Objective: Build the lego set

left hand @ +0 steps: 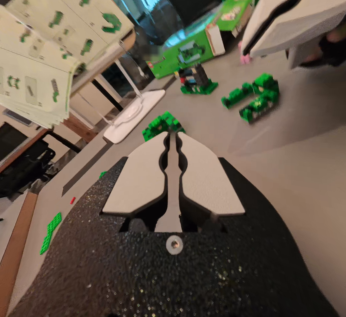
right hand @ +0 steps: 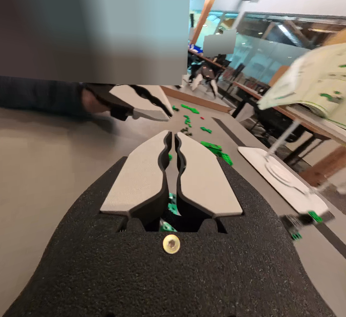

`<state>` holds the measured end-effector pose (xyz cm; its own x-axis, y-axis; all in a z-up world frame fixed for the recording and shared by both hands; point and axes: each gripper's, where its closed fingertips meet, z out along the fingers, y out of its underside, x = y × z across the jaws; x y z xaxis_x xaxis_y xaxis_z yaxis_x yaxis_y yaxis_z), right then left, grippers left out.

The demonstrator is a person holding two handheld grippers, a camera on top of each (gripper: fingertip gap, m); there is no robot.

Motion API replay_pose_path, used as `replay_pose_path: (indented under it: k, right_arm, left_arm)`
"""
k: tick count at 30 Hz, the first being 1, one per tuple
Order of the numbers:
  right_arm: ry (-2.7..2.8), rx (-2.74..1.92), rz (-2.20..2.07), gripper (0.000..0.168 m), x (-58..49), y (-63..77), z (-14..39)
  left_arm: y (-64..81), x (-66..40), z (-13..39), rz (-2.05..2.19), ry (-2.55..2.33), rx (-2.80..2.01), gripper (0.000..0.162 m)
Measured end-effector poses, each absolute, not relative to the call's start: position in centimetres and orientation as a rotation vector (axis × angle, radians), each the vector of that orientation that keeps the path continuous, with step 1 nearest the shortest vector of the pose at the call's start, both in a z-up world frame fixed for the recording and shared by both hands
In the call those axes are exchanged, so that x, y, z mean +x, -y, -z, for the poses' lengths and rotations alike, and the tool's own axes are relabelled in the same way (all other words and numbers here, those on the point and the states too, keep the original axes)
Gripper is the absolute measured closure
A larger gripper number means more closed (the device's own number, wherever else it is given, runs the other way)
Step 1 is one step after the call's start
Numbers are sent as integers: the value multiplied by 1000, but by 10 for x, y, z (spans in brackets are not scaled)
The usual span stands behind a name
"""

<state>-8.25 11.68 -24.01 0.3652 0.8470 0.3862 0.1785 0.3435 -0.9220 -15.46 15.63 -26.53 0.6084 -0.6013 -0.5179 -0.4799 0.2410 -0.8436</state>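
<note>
My left gripper [left hand: 173, 134] is shut, and its tips rest right in front of a small green brick cluster [left hand: 161, 124] on the grey table [left hand: 271, 186]. It also shows in the right wrist view [right hand: 169, 117], tips down at the table, held by a hand in a dark sleeve. My right gripper [right hand: 173, 134] is shut; in the left wrist view [left hand: 245, 55] a small pink piece [left hand: 245, 60] sits at its tips. A green U-shaped assembly [left hand: 254, 96] and a small build with a black tower on a green base [left hand: 198, 83] stand farther back.
An open instruction booklet [left hand: 46, 45] sits on a clear stand with a white base [left hand: 134, 113], also in the right wrist view [right hand: 280, 173]. A green set box [left hand: 187, 51] lies behind. Loose green plates [right hand: 189, 110] [left hand: 52, 229] and a tiny red piece [right hand: 202, 118] lie scattered.
</note>
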Motion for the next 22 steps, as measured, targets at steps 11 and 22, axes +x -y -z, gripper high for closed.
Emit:
replay_pose_path:
  k: [11,22]
  right_arm:
    - [839,-1156,-400,168,-20,-171,231]
    - [776,-1202,-448,168,-14,-179,232]
  left_arm:
    - [-201,-131,229,-13,-652,-1311,162]
    - [-183,-68,233,170,-882,-1191,162]
